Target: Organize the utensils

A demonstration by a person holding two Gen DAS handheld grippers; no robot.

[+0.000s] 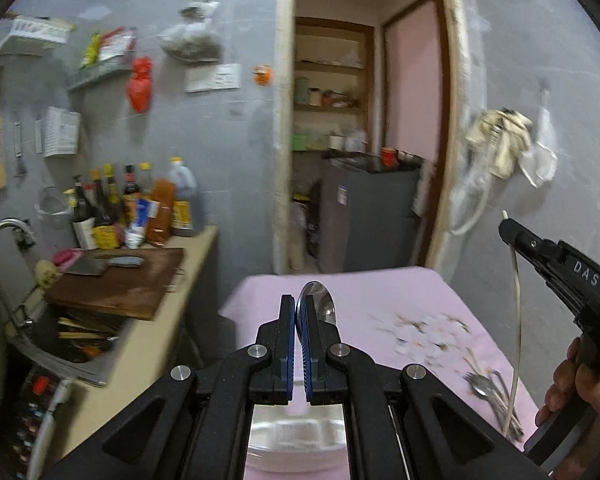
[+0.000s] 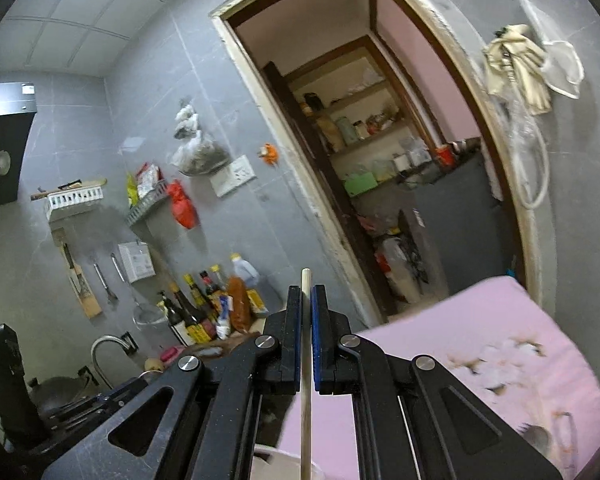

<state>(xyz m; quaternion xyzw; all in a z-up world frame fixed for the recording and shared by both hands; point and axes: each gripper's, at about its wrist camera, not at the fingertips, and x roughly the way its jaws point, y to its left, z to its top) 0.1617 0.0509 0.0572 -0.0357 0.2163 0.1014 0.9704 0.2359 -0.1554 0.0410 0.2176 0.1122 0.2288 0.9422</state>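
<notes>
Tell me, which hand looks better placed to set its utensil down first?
Probably the left. Its tool grips a shiny metal spoon right above the pink flowered tablecloth, while the right tool points its pale wooden chopstick mostly towards the grey tiled wall.

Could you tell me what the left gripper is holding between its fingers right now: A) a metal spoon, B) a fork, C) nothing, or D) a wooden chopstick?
A: the left gripper is shut on a metal spoon, whose shiny bowl sticks out past the fingertips.
</notes>
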